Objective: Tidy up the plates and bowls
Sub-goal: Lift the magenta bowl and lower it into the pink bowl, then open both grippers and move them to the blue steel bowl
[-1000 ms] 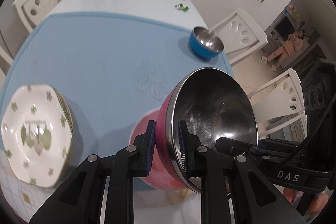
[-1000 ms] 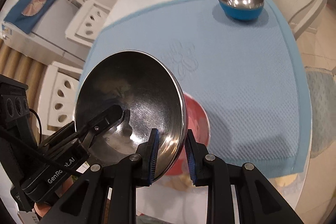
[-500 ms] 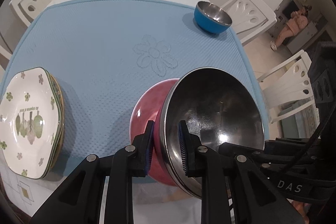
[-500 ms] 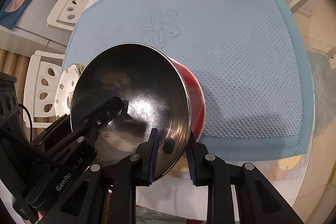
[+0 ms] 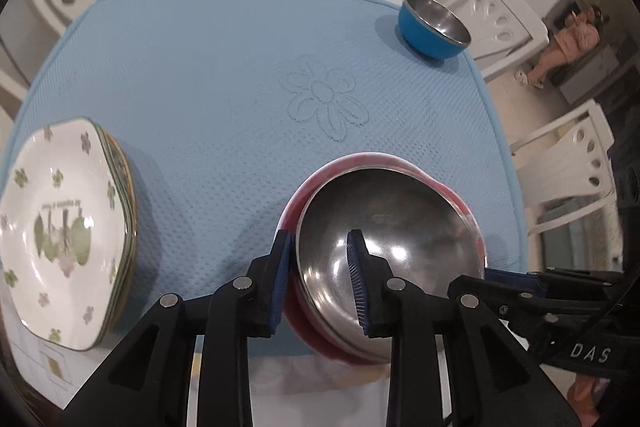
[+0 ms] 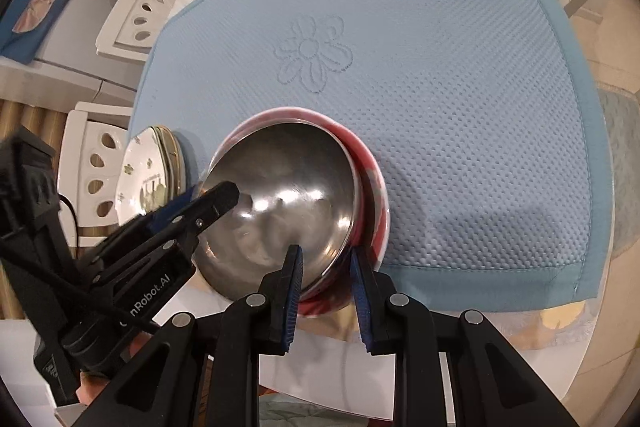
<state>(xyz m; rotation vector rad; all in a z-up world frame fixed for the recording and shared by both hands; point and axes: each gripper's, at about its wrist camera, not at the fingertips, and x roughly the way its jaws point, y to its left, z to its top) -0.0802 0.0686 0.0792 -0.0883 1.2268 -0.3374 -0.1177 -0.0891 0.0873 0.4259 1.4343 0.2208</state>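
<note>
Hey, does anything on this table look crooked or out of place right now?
Yes. The steel bowl sits tilted inside the red bowl, not nested flat. The blue bowl stands alone at the mat's far corner.

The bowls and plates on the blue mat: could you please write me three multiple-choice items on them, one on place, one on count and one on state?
1. Where does the blue bowl stand?
A. at the mat's far right corner
B. on the plate stack
C. inside the red bowl

2. How many bowls show in all?
A. one
B. three
C. five

3. How does the steel-lined bowl sit?
A. upside down on the mat
B. on a chair
C. nested, tilted, in the red bowl

Answers:
1 A: it stands alone at the far right corner of the mat, away from the plate stack.
2 B: blue, red and steel-lined.
3 C: a red rim rings it, while the left gripper and right gripper straddle its rim with jaws apart.
</note>
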